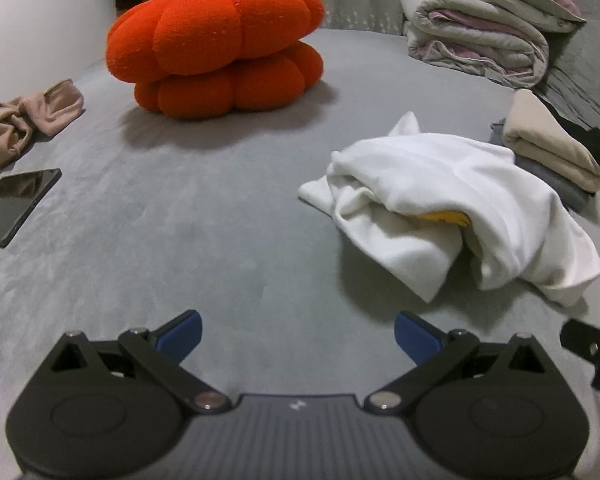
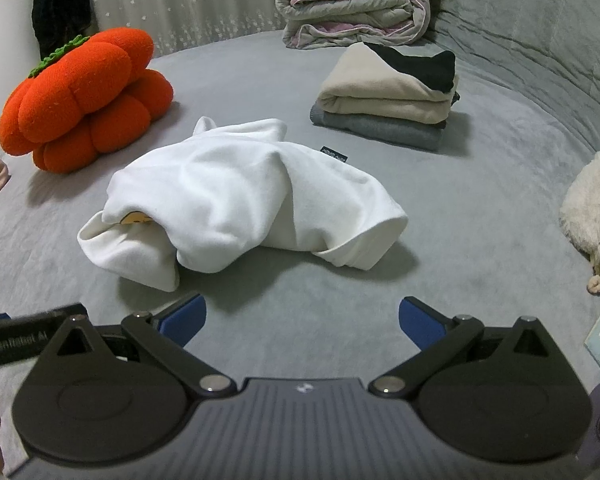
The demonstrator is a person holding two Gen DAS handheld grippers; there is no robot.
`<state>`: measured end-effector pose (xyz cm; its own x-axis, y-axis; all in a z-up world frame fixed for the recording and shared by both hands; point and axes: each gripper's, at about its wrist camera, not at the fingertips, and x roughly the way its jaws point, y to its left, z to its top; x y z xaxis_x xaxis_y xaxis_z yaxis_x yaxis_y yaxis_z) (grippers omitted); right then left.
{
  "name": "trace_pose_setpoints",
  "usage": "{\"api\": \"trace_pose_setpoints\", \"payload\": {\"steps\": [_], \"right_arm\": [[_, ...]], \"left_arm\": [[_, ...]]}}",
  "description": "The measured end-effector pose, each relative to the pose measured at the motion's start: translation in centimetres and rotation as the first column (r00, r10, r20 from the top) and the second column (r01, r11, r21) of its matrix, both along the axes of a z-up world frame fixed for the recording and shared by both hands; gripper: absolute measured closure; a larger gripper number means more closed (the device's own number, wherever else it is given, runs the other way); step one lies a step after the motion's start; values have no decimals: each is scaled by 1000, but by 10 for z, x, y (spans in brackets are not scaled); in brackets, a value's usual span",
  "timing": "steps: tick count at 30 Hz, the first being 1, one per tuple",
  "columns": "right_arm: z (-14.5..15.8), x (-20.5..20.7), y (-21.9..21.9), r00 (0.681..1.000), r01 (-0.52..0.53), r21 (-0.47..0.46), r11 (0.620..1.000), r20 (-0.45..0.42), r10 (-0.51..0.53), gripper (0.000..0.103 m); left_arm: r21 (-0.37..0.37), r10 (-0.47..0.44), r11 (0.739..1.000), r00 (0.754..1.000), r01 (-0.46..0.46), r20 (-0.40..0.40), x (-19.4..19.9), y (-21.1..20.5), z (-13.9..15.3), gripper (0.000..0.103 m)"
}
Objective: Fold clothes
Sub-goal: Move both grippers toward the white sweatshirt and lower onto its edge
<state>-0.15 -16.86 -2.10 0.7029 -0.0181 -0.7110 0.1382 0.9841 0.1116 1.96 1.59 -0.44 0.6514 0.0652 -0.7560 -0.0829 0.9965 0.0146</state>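
Grey bed: crumpled white garment, perhaps shirt; both grippers spread, empty.

White garment with a yellow patch, orange green-topped pumpkin cushion, grey bedspread, blue fingers.

Orange pumpkin cushion on grey bedspread; black phone near left edge; rolled duvet at back

We are working with two matching handheld tools: the left gripper and right gripper each showing blue-padded fingers on black linkage arms with silver pivot screws, round black discs, a ribbed grey body and a small white logo.
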Motion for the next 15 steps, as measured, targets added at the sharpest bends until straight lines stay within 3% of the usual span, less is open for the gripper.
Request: {"api": "trace_pose_setpoints", "payload": {"steps": [8,15], "right_arm": [[-1,5,3,1000,-4,-17,1000,-2,4,0],[4,32,9,995,-48,-49,998,-94,44,0]], "left_arm": [[-20,41,999,998,-40,52,16,9,2,1],[-34,45,998,998,-43,36,36,13,1,0]]}}
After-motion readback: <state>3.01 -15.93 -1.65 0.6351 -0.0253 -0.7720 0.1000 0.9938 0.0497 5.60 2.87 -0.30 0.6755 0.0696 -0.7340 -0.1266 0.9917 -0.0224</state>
